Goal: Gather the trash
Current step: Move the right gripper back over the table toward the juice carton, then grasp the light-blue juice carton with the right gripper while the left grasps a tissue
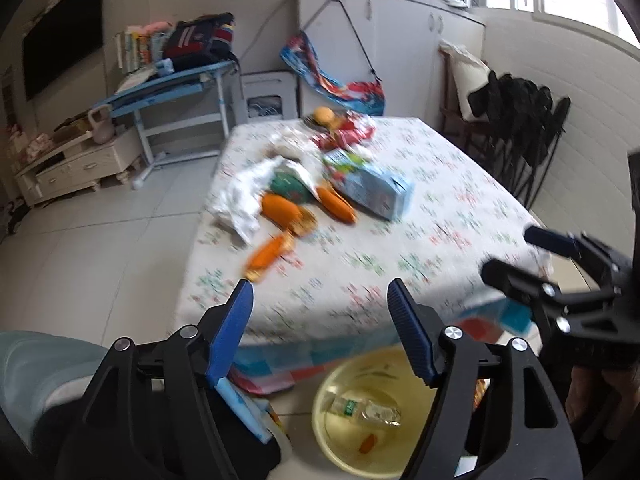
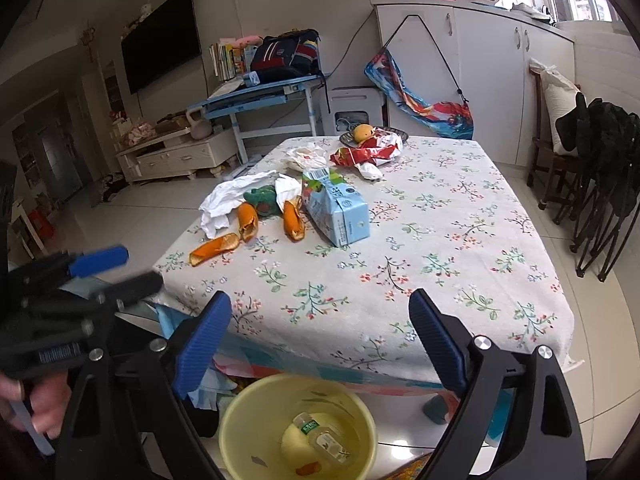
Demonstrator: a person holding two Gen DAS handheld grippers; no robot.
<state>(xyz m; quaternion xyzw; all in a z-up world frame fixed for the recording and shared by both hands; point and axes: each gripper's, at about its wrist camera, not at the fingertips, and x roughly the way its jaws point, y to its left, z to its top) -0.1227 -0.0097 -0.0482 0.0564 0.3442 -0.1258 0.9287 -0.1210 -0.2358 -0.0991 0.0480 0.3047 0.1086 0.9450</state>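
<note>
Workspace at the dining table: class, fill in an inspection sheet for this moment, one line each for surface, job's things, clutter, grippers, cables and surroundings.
Surface: table with floral tablecloth, in daylight.
Job's things: three orange peels; blue carton on its side; crumpled white paper; red wrapper; yellow bin on the floor at the near edge, holding a plastic bottle and a bit of peel.
Clutter: green object among the peels; dish with fruit at the far edge.
Grippers: left gripper and right gripper open, empty, above the bin.
Cables: black cord hanging on the white cabinet.
Surroundings: wall TV, blue desk, folding chairs.
</note>
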